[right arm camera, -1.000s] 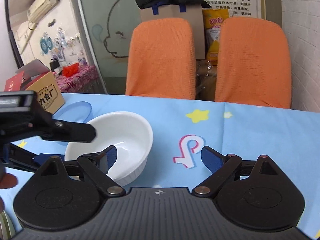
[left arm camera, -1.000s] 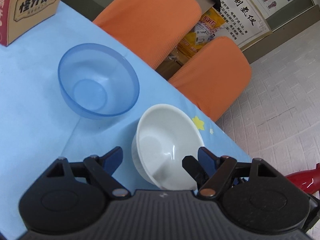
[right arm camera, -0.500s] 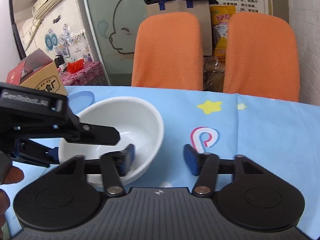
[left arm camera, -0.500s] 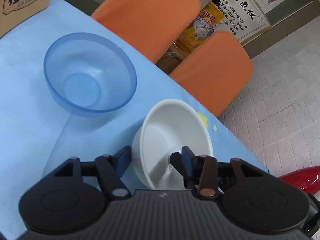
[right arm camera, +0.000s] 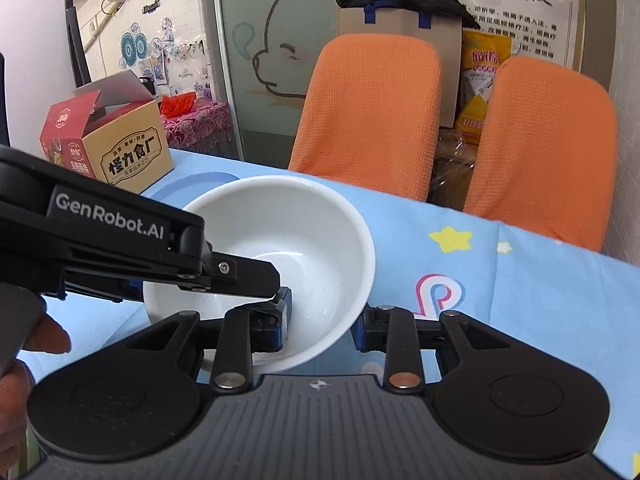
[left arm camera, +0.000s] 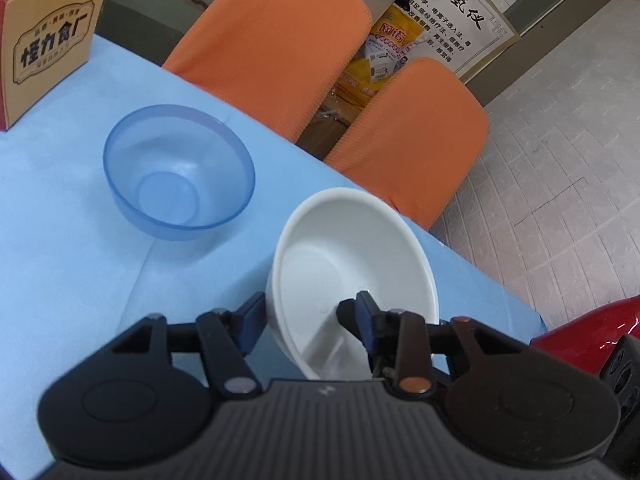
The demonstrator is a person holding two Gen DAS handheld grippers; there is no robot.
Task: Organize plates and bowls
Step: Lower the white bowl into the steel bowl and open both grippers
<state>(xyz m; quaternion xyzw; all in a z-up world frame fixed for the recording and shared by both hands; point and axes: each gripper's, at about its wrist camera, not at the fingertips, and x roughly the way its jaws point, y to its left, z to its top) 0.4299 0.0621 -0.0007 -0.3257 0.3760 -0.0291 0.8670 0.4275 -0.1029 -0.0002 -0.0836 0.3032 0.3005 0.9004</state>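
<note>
A white bowl (left arm camera: 352, 264) is tilted and lifted slightly off the blue tablecloth. My left gripper (left arm camera: 308, 316) is shut on its near rim, one finger inside and one outside. My right gripper (right arm camera: 322, 328) is shut on the same white bowl (right arm camera: 280, 232), gripping its right wall. The left gripper's body (right arm camera: 104, 240) crosses the right wrist view from the left. A clear blue bowl (left arm camera: 178, 176) stands upright on the cloth, to the left and beyond the white bowl; only its rim (right arm camera: 200, 182) shows in the right wrist view.
A cardboard box (left arm camera: 44, 48) stands at the far left of the table (left arm camera: 60, 260); it also shows in the right wrist view (right arm camera: 120, 148). Two orange chairs (right arm camera: 372, 108) stand behind the table's far edge. A red object (left arm camera: 580, 336) lies beyond the table's right edge.
Both grippers closed from open onto the white bowl's rim. The bowl rose and tilted, and the right gripper moved left toward it.
</note>
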